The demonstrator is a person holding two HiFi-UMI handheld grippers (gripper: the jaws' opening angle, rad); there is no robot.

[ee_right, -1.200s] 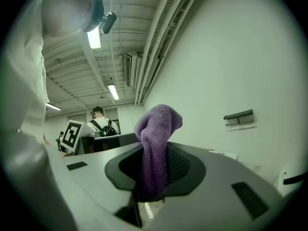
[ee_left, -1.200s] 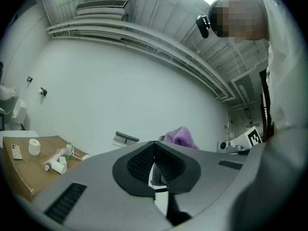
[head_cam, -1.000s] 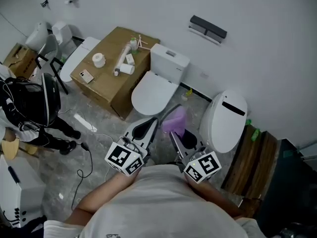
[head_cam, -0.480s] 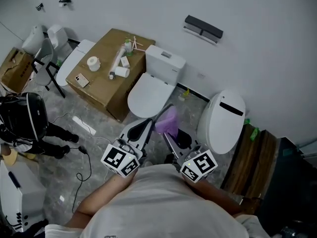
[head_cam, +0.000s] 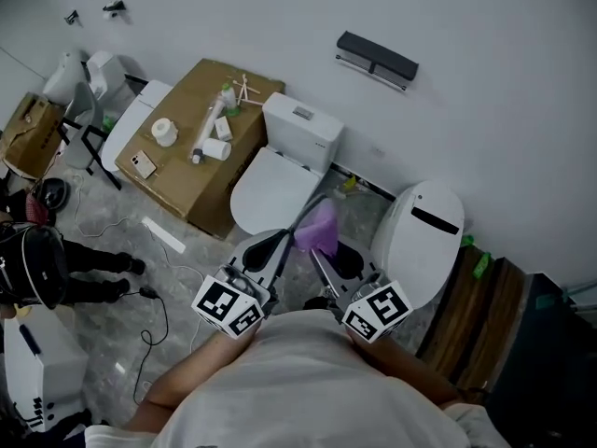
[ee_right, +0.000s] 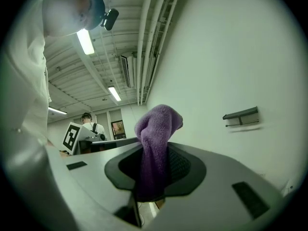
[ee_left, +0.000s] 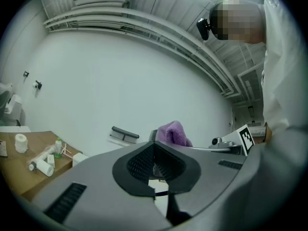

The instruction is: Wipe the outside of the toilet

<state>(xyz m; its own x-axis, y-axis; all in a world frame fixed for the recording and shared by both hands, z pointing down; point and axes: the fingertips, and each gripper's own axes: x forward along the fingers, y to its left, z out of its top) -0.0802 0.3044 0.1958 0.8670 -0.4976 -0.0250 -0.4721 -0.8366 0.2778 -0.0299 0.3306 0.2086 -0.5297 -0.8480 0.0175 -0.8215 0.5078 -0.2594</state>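
Looking down in the head view, the person's white shirt (head_cam: 308, 381) fills the near edge and hides both hands, and the near rim of the white toilet (head_cam: 275, 180) is covered by the left gripper (head_cam: 278, 243). The toilet stands just beyond both grippers, lid down, with its tank against the far wall. The right gripper (head_cam: 315, 253) points up and left, lifting a purple cloth (head_cam: 318, 226) over the floor just right of the bowl; cloth and toilet look apart, though overlap makes this hard to judge. A cardboard box (head_cam: 201, 161) sits close against the toilet's left side. A second toilet (head_cam: 420, 236) stands to the right, leaving a strip of bare floor between the two. In the left gripper view, the left gripper (ee_left: 154, 146) has its dark pads drawn together at the tips with nothing between them. Its grey body blocks the lower frame, so the toilet cannot be made out; the purple cloth (ee_left: 173, 133) peeks over the top, and the box (ee_left: 21, 167) is cut off at far left. In the right gripper view, the right gripper (ee_right: 154, 150) pinches the purple cloth (ee_right: 156, 129), which bulges above the jaws and hides the gap. Only wall, ceiling and a wall-mounted holder (ee_right: 240, 115) show past it.
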